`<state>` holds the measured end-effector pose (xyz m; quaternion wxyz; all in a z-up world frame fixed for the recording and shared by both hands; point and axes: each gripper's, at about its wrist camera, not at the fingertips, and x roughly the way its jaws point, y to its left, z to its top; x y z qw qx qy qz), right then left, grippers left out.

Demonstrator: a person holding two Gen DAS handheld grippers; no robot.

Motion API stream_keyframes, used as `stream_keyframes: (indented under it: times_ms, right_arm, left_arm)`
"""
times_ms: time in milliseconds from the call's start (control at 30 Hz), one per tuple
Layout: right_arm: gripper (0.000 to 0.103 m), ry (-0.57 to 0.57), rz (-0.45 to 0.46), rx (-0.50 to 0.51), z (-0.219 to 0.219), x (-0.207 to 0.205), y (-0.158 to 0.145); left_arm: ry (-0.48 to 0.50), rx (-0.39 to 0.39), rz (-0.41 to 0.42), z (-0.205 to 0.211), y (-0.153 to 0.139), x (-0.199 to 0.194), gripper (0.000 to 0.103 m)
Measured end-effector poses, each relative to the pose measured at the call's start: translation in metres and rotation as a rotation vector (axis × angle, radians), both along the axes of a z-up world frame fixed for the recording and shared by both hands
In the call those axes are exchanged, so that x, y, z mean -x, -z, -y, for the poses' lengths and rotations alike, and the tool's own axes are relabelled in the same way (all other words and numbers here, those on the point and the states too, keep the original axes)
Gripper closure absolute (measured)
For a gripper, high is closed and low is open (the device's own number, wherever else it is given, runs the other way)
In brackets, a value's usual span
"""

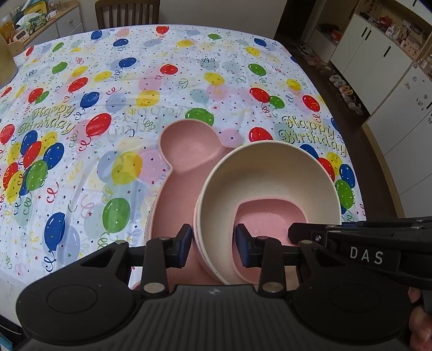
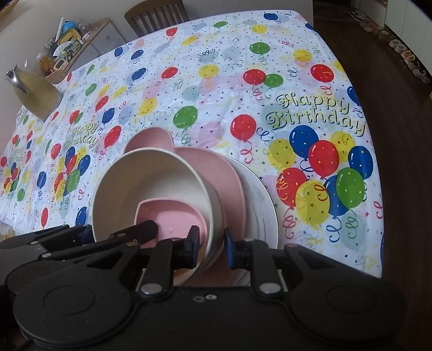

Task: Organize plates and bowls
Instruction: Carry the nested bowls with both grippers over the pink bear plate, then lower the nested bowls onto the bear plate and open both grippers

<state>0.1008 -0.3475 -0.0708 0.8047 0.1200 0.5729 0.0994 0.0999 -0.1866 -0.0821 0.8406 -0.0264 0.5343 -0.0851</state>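
Note:
A cream bowl (image 1: 267,172) holds a small pink square bowl (image 1: 270,216) and sits on a pink bear-shaped plate (image 1: 189,154). In the right wrist view the cream bowl (image 2: 145,183), the pink bowl (image 2: 172,216) and the pink plate (image 2: 216,167) rest on a white plate (image 2: 259,194). My left gripper (image 1: 213,243) straddles the near rim of the cream bowl, jaws apart with a gap at each pad. My right gripper (image 2: 212,247) straddles the stacked bowl rims, jaws likewise apart. The right gripper also shows in the left wrist view (image 1: 364,243).
A balloon-print tablecloth (image 1: 108,108) covers the table. A tan kettle (image 2: 35,91) stands at the far left. A wooden chair (image 1: 127,13) is behind the table. A cluttered sideboard (image 2: 70,46) and white cabinets (image 1: 378,54) line the room.

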Motion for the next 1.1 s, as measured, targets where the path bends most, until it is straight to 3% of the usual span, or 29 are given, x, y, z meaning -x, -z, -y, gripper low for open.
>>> stream_keyframes:
  times_ms: [367,633,867,1100]
  right_arm:
    - [0.081,-0.018,0.004,-0.013,0.001,0.004,0.002]
    - [0.073,-0.014,0.031,-0.023,0.006,0.008,-0.007]
    - [0.064,-0.023,0.057,-0.036,0.012,0.017,-0.014]
    - [0.052,-0.052,0.122,-0.038,0.015,0.027,-0.029]
  left_arm:
    - [-0.015,0.007,0.002,0.0,-0.002,0.005,0.069]
    - [-0.052,0.015,0.008,-0.004,-0.007,0.01,0.068]
    - [-0.068,0.036,0.041,-0.007,-0.016,0.02,0.049]
    - [-0.045,0.034,0.095,-0.01,-0.03,0.033,0.047]
